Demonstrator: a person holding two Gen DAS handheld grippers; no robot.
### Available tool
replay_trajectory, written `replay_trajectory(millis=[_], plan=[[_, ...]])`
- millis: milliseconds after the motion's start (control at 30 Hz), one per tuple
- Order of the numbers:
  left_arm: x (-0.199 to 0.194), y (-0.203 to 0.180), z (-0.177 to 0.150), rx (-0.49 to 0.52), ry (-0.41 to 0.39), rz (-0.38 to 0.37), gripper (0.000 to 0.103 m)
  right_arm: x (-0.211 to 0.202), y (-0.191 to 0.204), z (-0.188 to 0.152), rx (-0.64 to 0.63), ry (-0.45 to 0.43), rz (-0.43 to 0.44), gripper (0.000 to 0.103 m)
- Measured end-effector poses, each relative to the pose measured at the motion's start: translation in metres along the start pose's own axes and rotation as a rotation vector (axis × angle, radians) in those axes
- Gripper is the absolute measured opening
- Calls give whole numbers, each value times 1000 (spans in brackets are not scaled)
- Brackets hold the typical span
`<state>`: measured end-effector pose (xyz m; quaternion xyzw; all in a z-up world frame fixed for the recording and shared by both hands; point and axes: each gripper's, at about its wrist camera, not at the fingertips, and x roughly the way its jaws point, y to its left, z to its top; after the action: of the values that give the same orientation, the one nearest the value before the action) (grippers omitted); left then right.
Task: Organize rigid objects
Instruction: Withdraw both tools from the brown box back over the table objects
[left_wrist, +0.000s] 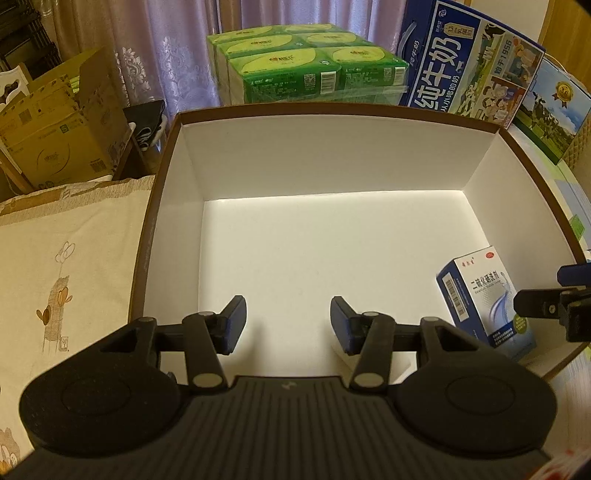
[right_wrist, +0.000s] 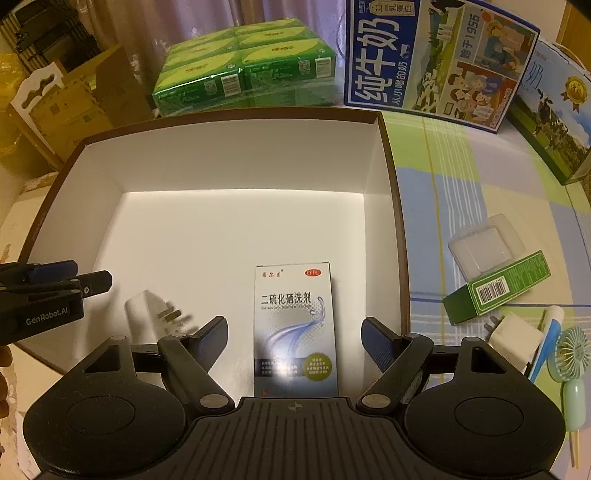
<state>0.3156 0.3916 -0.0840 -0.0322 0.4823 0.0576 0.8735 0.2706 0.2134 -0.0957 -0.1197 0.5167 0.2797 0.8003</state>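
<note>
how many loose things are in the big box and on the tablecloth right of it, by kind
cartons: 2, the blue and white carton in the big box and the green carton on the tablecloth
white plug adapters: 2, one in the box (blurred), one outside
clear plastic case: 1
handheld fan: 1
blue and white tube: 1
total: 7

A home: lace curtains (left_wrist: 155, 62), milk carton (right_wrist: 436, 62), cartoon bedsheet (left_wrist: 66, 280)
</note>
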Motion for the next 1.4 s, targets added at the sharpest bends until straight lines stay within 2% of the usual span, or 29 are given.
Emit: replay_trajectory(millis=[500,767,1067,1400], plan=[[-35,-18,-7,-9,-32,-27,46,-24,-5,-12,4,-41,35,77],[-72,-41,-15,-6,-96,-59,46,-59,-17,-31,0,-133,135,77],[-117,-94,-38,-11,-160,-113,51,-109,-58,-74,-39,-231,190,77],[-144,-170,-68,-12,-164,-170,51,-146,-127,-123,-49,-234,209,77]])
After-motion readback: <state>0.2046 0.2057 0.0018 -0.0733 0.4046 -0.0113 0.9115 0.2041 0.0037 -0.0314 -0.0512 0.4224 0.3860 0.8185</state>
